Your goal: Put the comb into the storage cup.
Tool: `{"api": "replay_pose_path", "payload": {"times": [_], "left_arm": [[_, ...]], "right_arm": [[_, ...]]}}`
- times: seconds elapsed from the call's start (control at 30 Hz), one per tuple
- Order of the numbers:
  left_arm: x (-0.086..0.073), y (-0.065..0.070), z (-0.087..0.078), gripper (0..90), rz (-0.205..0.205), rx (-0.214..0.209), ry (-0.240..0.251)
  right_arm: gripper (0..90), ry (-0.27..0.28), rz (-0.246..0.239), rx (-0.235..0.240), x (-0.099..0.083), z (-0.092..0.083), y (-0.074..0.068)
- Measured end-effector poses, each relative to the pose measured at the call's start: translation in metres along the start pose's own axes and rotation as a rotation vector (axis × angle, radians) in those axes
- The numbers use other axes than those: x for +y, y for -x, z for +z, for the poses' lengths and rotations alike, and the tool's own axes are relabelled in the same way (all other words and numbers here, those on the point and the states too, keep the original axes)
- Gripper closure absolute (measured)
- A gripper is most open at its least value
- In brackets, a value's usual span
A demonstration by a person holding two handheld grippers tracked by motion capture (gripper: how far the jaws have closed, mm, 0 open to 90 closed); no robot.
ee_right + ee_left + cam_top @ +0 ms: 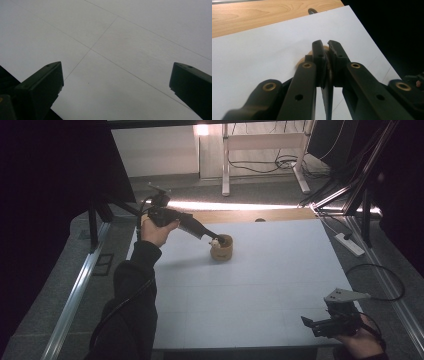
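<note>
White table (260, 290), small wooden cup (221, 248) on it.

Small round wooden cup (222, 249), tan, stood upright on the white counter (260, 285), placed toward the far left part, open mouth turned up (a small pale item (214, 241) seen at its rim, not identifiable), largely hidden in the left gripper view.

I see my left gripper (326, 50), jaws nearly together, over a round tan wooden cup (302, 61) on the white table sheet (262, 55).
</note>
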State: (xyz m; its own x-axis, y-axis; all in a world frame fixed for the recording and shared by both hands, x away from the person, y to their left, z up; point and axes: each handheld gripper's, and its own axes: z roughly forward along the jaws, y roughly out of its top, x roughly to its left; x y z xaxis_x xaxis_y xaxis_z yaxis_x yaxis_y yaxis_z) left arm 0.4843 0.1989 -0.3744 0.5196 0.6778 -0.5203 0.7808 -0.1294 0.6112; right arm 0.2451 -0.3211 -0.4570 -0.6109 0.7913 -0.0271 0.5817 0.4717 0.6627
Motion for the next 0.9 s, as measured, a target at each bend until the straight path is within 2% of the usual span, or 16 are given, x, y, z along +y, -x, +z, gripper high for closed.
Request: {"api": "replay_pose_path", "payload": {"times": [0.67, 0.9], "left_arm": [[0.003, -0.001, 0.022, 83.4, -0.001, 0.001, -0.039], [0.002, -0.001, 0.027, 83.4, -0.015, 0.004, -0.045]], "right_arm": [[0.0, -0.004, -0.003, 0.005, 0.0, 0.0, 0.0], [0.0, -0.005, -0.005, 0.007, 0.0, 0.0, 0.0]]}}
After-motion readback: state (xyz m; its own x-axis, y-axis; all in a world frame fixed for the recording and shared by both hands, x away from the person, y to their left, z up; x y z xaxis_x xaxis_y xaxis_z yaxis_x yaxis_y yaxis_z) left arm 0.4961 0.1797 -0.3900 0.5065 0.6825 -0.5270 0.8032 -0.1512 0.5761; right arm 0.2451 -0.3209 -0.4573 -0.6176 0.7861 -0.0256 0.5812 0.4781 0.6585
